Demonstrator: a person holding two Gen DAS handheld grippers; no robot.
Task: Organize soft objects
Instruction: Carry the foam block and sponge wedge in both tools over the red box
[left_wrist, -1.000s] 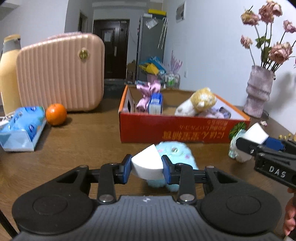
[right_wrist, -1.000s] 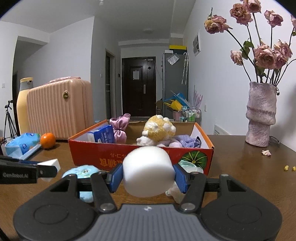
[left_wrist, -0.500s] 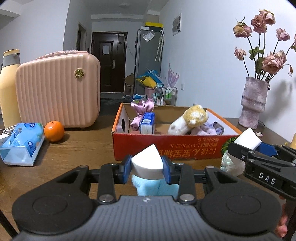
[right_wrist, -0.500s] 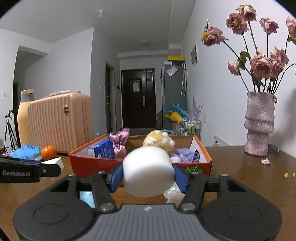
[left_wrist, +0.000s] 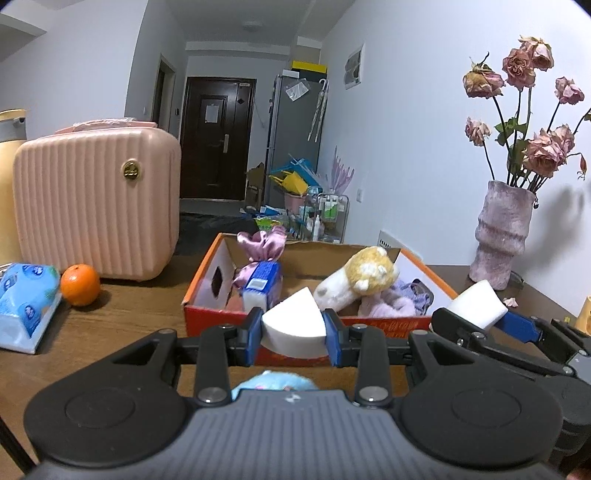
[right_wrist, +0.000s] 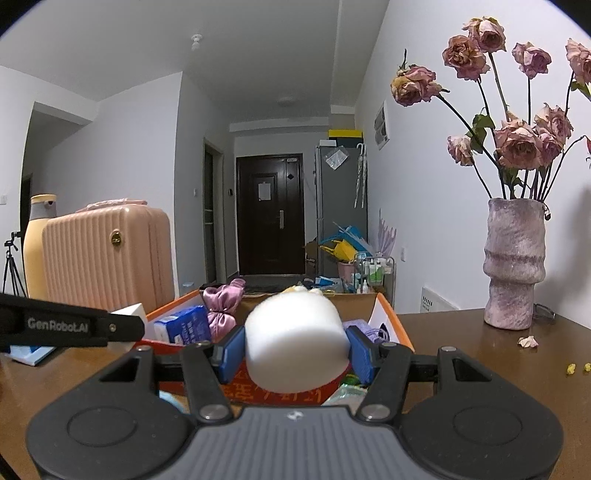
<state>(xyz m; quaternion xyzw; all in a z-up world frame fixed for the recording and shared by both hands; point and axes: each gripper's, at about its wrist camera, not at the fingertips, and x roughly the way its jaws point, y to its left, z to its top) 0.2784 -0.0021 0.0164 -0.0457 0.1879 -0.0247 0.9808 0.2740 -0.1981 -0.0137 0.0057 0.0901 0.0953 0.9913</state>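
Left tongs (left_wrist: 293, 328) pinch a white wedge-shaped foam sponge (left_wrist: 292, 321) narrowly; right tongs (right_wrist: 295, 349) clamp a white foam cylinder (right_wrist: 297, 341) wider, both just short of the orange cardboard box's near rim (left_wrist: 218, 313).

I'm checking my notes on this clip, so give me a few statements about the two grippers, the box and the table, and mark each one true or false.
1. The left gripper is shut on a wedge-shaped white sponge. True.
2. The right gripper is empty. False: it is shut on a rounded white sponge.
3. The orange box already holds a yellow and white plush toy. True.
4. The orange fruit lies inside the box. False: it sits on the table, beside the pink case.
5. The vase holds dried roses. True.
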